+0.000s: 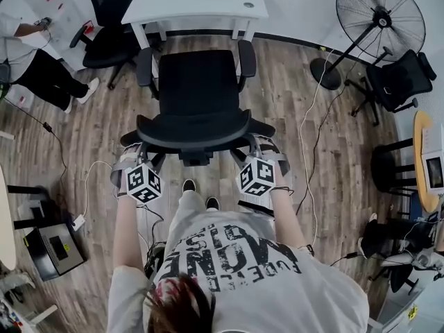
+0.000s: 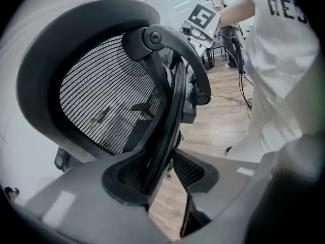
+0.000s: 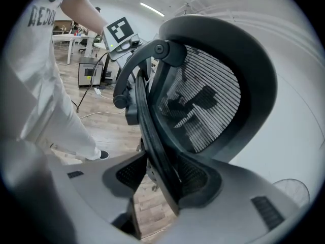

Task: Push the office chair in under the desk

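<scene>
Because the office chair (image 1: pixel 198 92) has to roll straight, the left tool (image 1: pixel 133 157) and right tool (image 1: pixel 262 151) each straddle one side of its backrest rim (image 2: pixel 170 100) — jaws wide, pads seemingly pressing it. The chair stands facing the counter (image 1: pixel 194 2) — seat not yet under.

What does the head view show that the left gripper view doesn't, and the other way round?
Only the head view: the white desk, the standing fan, and the office chair's seat out in front of the desk. Only the left gripper view: the backrest's mesh close up, its rim clamped between the left tool's jaws. Both: the backrest, the person's printed shirt and the right tool.
</scene>
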Demonstrator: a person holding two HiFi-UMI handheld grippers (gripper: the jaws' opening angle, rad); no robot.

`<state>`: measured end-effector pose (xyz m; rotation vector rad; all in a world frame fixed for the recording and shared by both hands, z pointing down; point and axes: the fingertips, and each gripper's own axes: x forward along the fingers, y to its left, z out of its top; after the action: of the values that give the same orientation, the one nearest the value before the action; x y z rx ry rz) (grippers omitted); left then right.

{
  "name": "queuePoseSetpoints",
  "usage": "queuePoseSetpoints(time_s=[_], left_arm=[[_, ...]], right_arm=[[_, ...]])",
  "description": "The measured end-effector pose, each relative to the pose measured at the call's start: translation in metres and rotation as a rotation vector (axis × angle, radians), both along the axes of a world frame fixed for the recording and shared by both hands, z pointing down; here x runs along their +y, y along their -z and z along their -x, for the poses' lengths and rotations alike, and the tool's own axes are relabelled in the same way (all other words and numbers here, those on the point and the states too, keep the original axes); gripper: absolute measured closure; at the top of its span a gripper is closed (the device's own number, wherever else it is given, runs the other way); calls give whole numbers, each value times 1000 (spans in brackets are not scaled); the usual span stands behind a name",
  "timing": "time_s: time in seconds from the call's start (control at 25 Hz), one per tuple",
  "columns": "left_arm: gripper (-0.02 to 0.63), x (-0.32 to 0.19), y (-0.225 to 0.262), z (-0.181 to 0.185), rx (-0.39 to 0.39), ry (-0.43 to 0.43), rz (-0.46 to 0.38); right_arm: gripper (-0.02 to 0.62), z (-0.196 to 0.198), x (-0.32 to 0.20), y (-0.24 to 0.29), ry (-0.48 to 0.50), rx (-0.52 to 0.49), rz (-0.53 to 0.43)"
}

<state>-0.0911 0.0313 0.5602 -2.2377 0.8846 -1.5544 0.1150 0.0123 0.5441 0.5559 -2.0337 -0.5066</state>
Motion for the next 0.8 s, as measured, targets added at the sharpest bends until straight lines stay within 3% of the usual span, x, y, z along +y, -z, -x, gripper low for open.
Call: queuePoseSetpoints(time_s=[0.36, 0.8], left_arm=[[436, -23, -1, -2, -7, -2, -20], [436, -66, -3, 22, -6, -12, -12]], right_arm=[[401, -2, -25, -1, 11, -6, -9], [402, 22, -63, -3, -27, 0, 11]])
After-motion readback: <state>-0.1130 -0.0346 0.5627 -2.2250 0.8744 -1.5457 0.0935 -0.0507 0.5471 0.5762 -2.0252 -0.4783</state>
